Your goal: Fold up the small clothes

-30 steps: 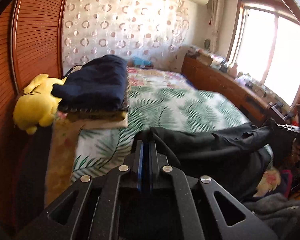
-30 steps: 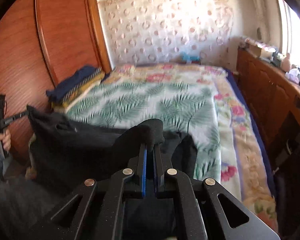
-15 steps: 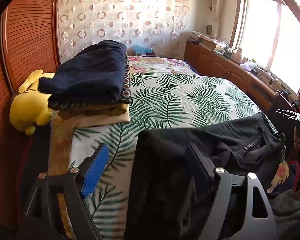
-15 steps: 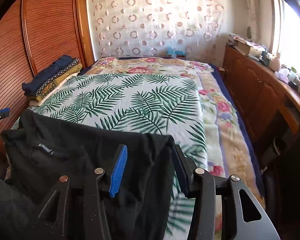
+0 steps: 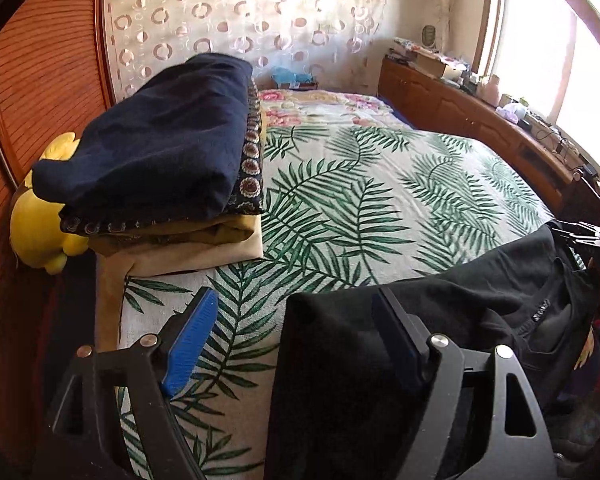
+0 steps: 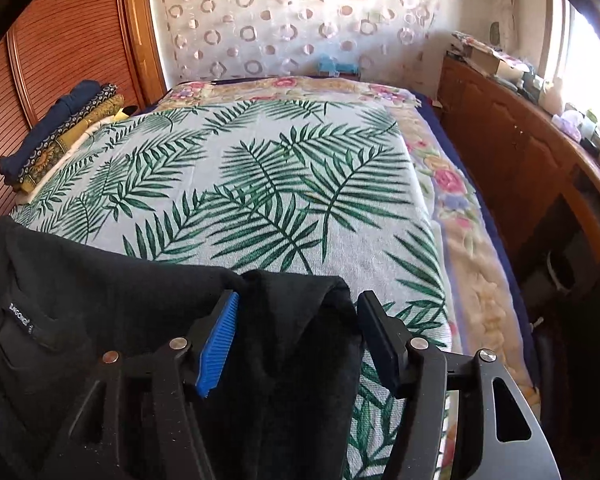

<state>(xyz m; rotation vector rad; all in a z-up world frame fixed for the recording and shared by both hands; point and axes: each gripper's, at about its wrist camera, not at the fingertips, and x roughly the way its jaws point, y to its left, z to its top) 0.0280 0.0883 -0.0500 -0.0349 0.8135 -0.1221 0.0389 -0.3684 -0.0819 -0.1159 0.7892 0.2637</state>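
A black T-shirt (image 5: 452, 320) lies spread across the near edge of the bed, its neck label showing (image 6: 20, 318). My left gripper (image 5: 296, 332) is open, its jaws wide apart over the shirt's left corner, the right finger (image 5: 396, 340) resting on the cloth. My right gripper (image 6: 296, 340) is open too, its jaws standing either side of the shirt's bunched right corner (image 6: 300, 320). Neither holds the cloth. The right gripper also shows in the left wrist view (image 5: 580, 232) at the far right.
The bed carries a palm-leaf cover (image 5: 360, 200) over a floral blanket (image 6: 452, 200). A stack of folded clothes (image 5: 160, 168) sits at the left edge by a yellow plush toy (image 5: 40, 232). A wooden wardrobe (image 6: 68, 40) stands left, a wooden cabinet (image 6: 520, 152) right.
Both grippers, shut on the shirt's corners and holding it up a second ago, have opened and let it down onto the bed's near edge.
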